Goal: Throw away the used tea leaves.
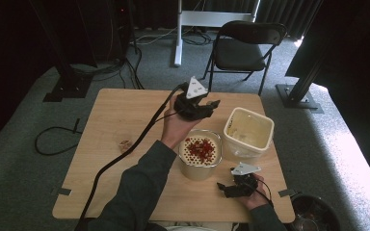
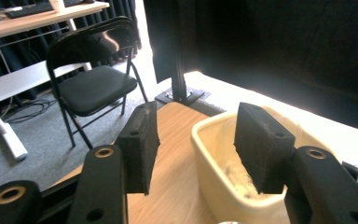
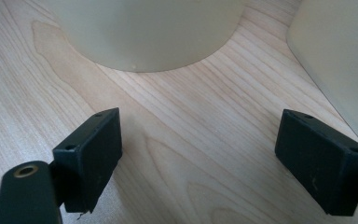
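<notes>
Here's the left tongs [image 1: 211, 104] up over the far middle of the worktop [image 1: 115, 120], jaws parted with nothing between them, and in the left gripper view one pad [image 2: 140, 144] stands outside the near wall of the cream tub [image 2: 214, 154] while the other pad [image 2: 261, 144] hangs over its inside, so the rim sits between them ungripped. That tub [image 1: 248, 132] stands upright on the right half of the worktop, touching or just beside the round pot [image 1: 200, 154], which carries a perforated strainer insert with a small heap of red bits [image 1: 200, 147] on it. The tub looks empty apart from some smears on its inner walls; whether anything lies at the bottom I cannot tell. The right tongs [image 1: 226, 188] rest low near the front edge, released and wide, and in the right gripper view the pot wall [image 3: 149, 32] lies ahead with bare wood between the jaws and the tub's side [image 3: 340, 60] off to one edge. So, my read of progress: the red bits are sitting in the strainer, which looks like the straining or tipping part done, and the tub reads as the emptied vessel. What seems left is dealing with that tub, and the left tongs look lined up to pinch its rim, though no grip is made yet. The pot and strainer are untouched by either tongs. A small crumpled scrap [image 1: 125, 144] lies alone on the left of the worktop, well apart from everything.
</notes>
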Tool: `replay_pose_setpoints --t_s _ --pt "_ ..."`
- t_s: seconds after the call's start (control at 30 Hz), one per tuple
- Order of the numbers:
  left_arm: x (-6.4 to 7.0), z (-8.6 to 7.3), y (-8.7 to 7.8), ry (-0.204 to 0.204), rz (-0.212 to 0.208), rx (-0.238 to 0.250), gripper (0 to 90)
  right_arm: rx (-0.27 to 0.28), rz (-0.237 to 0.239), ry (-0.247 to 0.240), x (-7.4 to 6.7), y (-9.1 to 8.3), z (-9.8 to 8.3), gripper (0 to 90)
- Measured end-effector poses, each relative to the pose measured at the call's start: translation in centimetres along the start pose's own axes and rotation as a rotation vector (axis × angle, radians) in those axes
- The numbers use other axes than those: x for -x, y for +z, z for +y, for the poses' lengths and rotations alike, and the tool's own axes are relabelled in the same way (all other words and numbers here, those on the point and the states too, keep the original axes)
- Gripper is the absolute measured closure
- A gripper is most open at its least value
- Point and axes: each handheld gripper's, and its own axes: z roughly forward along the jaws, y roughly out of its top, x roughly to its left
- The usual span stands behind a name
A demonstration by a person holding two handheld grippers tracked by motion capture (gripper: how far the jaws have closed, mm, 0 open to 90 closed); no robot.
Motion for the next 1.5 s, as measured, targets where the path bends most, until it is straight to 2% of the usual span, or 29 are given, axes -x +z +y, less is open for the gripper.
replay_pose_setpoints --t_s 0.17,0.33,0.53,0.7,0.87,1.0,1.13,1.3,1.5 --pt "-0.5 -1.3 -2.2 -0.009 0.022 0.003 47.5 -0.001 0.000 0.001 0.0 0.0 0.0 14.1" --pt "-0.9 -3.0 -4.1 0.004 0.059 -0.031 44.1 0.000 -0.001 -0.002 0.0 0.0 0.0 14.1" --pt "-1.9 -5.6 -5.7 -0.039 0.078 -0.070 43.8 0.001 -0.002 -0.002 0.0 0.0 0.0 14.1" --pt "-2.2 -7.4 -6.7 -0.045 0.107 -0.111 41.9 0.001 -0.001 0.000 0.0 0.0 0.0 14.1" --pt "-2.8 -9.2 -8.1 -0.051 0.125 -0.126 37.7 0.001 -0.001 0.000 0.0 0.0 0.0 14.1" --pt "-3.7 -11.1 -9.4 -0.092 0.143 -0.135 34.6 0.001 -0.002 0.001 0.0 0.0 0.0 14.1" --pt "-4.2 -12.7 -10.7 -0.091 0.185 -0.158 29.7 0.001 -0.002 0.001 0.0 0.0 0.0 14.0" --pt "-5.3 -14.6 -12.6 -0.134 0.222 -0.142 25.6 0.001 -0.002 -0.001 0.0 0.0 0.0 14.0" --pt "-6.4 -17.3 -15.2 -0.157 0.282 -0.135 20.5 0.002 -0.004 0.002 0.0 0.0 0.0 14.5"
